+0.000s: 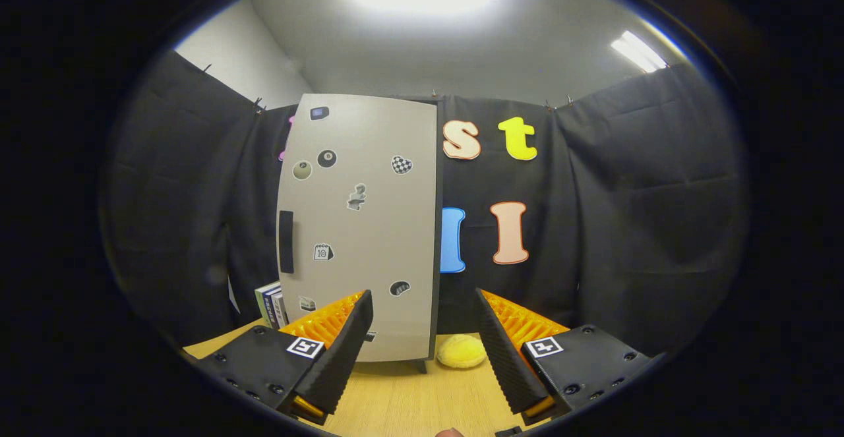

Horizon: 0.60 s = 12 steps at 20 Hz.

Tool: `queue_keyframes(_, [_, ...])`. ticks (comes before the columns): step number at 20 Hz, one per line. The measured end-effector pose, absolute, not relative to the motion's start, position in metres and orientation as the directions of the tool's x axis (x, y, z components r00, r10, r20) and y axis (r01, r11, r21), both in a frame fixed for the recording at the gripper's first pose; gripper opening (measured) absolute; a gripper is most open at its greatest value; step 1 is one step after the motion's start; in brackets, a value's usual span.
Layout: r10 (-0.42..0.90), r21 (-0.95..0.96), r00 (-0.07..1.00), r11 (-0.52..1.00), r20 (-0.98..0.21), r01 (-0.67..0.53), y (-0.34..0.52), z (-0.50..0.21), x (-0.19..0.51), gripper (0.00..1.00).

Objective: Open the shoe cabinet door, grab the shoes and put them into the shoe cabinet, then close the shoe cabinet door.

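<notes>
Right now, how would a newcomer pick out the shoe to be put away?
Start at the tall pale cabinet standing on the wooden table. At its foot, just beside its corner, lies the shoe, beyond the open tool. It is the one soft, fluffy yellow thing there.
</notes>
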<state>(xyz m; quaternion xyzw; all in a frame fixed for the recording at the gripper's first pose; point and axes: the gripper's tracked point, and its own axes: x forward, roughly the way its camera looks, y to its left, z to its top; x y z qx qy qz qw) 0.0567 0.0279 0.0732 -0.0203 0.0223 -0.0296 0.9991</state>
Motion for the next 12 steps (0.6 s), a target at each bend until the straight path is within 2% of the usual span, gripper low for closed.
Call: queue_keyframes(12, [-0.037, -0.02, 0.999, 0.999, -0.018, 0.037, 0.0295, 0.0792, 0.0581, 0.95])
